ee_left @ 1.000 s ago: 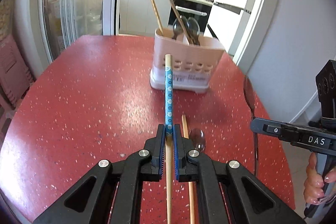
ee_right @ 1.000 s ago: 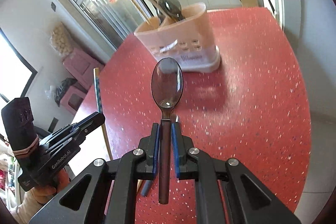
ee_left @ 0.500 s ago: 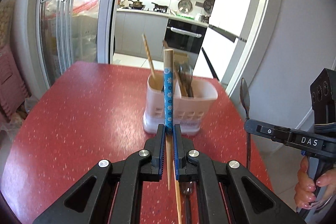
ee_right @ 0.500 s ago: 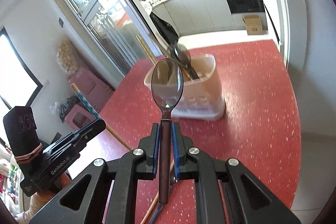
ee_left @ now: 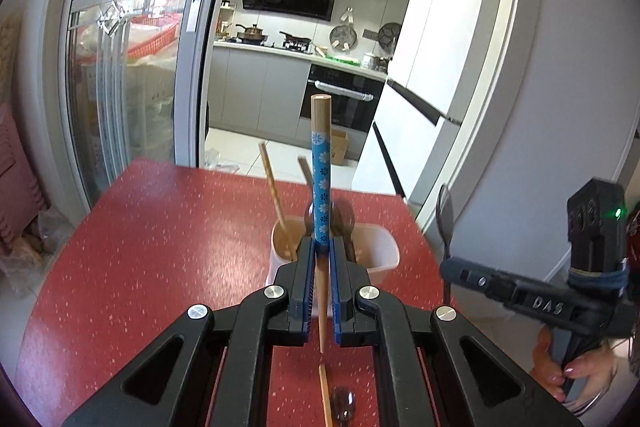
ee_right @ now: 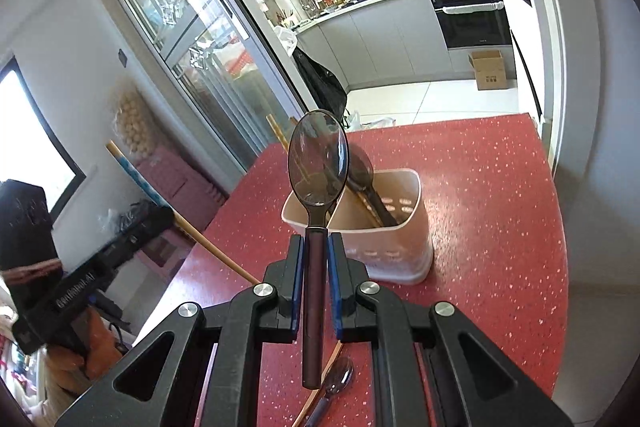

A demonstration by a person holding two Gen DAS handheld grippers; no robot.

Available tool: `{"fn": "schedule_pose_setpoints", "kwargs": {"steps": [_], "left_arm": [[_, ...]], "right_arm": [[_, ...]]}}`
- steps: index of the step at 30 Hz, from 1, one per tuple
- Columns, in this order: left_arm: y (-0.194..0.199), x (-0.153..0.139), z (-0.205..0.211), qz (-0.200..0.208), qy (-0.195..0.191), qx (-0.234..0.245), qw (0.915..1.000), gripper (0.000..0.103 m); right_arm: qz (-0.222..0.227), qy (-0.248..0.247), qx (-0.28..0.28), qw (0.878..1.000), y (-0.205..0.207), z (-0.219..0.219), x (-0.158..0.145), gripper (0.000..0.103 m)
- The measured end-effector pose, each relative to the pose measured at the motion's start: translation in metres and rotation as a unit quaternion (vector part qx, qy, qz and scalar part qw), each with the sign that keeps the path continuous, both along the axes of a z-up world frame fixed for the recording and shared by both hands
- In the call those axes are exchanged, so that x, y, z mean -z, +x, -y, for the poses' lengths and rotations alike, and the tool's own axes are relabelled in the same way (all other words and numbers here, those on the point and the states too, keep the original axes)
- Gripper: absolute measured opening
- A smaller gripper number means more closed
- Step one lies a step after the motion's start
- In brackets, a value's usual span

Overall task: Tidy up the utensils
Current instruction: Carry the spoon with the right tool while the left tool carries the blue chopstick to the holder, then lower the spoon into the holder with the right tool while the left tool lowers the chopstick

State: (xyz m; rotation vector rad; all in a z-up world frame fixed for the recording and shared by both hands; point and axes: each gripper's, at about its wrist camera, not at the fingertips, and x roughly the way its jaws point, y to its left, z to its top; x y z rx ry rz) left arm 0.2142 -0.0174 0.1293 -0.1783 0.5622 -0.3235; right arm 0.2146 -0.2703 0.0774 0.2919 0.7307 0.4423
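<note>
My left gripper (ee_left: 321,255) is shut on a wooden chopstick with a blue flowered band (ee_left: 321,187), held up off the table. Just beyond it stands the pale pink utensil holder (ee_left: 382,251), with chopsticks and dark spoons in it. My right gripper (ee_right: 316,251) is shut on the handle of a dark translucent spoon (ee_right: 318,159), its bowl in front of the holder (ee_right: 404,259). Each gripper shows in the other's view: the right gripper (ee_left: 450,265) with its spoon (ee_left: 445,215), the left gripper (ee_right: 160,219) with its chopstick (ee_right: 134,173).
A loose chopstick (ee_left: 325,397) and a loose spoon (ee_left: 345,401) lie on the red speckled table (ee_left: 160,247) below the grippers, the same chopstick (ee_right: 320,385) and spoon (ee_right: 338,377) in the right wrist view. A hand (ee_left: 576,375) holds the right gripper's grip. A kitchen doorway lies behind the table.
Both grippers have risen from the table with the chopstick and the spoon still clamped. The holder has sunk in both views, and its inside now shows in the right wrist view.
</note>
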Motion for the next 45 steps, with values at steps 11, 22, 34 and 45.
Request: {"fn": "schedule_pose_setpoints", "kwargs": {"steps": [11, 22, 34, 45], "left_arm": [[0.025, -0.039, -0.003, 0.037, -0.005, -0.011, 0.9992, 0.036], [0.08, -0.031, 0.006, 0.027, -0.007, -0.025, 0.9993, 0.036], [0.122, 0.019, 0.026, -0.015, 0.006, -0.025, 0.9995, 0.036], [0.131, 0.059, 0.038, -0.044, 0.036, -0.035, 0.9977, 0.036]], "right_arm": [[0.015, -0.004, 0.011, 1.0, 0.026, 0.002, -0.017, 0.013], [0.066, -0.043, 0.03, 0.996, 0.064, -0.011, -0.03, 0.013], [0.13, -0.107, 0.053, 0.984, 0.102, -0.033, 0.006, 0.012], [0.136, -0.166, 0.053, 0.975, 0.102, -0.043, 0.05, 0.012]]}}
